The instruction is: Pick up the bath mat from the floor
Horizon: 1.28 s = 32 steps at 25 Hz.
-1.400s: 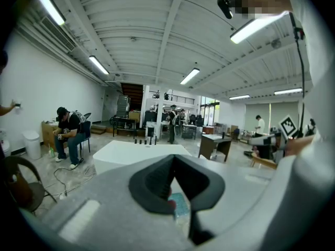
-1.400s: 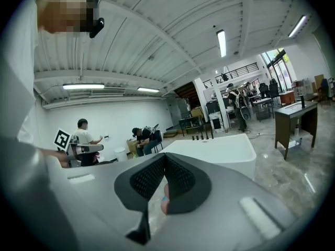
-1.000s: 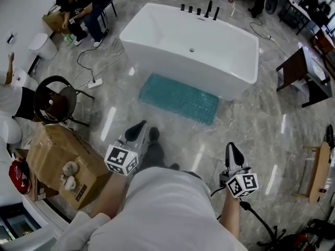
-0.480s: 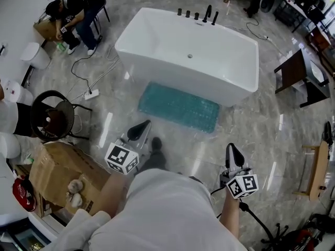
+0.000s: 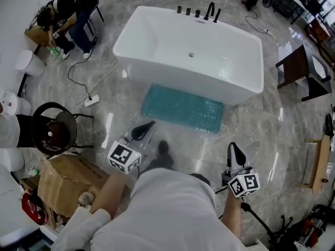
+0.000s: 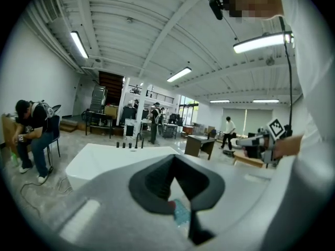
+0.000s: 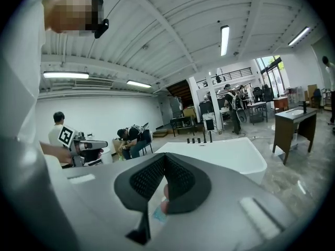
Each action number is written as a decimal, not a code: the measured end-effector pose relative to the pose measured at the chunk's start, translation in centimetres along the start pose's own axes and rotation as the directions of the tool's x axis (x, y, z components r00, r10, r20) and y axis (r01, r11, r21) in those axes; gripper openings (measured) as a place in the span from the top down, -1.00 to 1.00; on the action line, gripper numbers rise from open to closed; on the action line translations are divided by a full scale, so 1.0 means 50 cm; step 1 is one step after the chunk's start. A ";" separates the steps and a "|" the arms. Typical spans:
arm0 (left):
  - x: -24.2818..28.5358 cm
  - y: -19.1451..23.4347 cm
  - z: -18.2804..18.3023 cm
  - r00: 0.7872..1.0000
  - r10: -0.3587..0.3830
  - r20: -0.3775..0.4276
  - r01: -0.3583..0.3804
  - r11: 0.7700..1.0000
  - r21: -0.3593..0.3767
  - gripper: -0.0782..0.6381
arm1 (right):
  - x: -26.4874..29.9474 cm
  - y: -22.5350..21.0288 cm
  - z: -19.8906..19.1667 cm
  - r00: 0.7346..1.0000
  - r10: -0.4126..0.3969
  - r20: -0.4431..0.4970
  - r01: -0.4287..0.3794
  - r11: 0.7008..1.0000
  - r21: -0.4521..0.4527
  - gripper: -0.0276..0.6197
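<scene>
Bumpy teal rectangular bath mat [image 5: 182, 108] flat beside glossy white tub [image 5: 189, 51]

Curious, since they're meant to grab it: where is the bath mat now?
In the head view, the mat lies on the floor at centre, beside the tub's near side, ahead of the left gripper and right gripper.

Grey marble floor [image 5: 251, 135], teal bath mat [image 5: 182, 108], white bathtub [image 5: 191, 51]
</scene>
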State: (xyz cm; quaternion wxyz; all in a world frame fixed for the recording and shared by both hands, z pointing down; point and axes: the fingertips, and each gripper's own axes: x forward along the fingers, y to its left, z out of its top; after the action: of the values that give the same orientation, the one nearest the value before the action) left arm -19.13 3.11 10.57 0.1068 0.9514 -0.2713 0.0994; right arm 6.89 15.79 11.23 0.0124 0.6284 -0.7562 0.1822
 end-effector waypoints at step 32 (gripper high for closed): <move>0.298 0.122 -0.062 0.984 0.142 -0.109 -0.150 0.986 -0.068 0.78 | 0.249 -0.266 -0.019 0.987 0.081 -0.138 -0.081 0.997 0.008 0.90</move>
State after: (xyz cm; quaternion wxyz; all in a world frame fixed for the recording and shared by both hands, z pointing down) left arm -10.39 -8.54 18.15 0.1491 0.9178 -0.3378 0.1458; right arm 16.79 2.38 18.66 0.0565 0.5830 -0.7782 0.2266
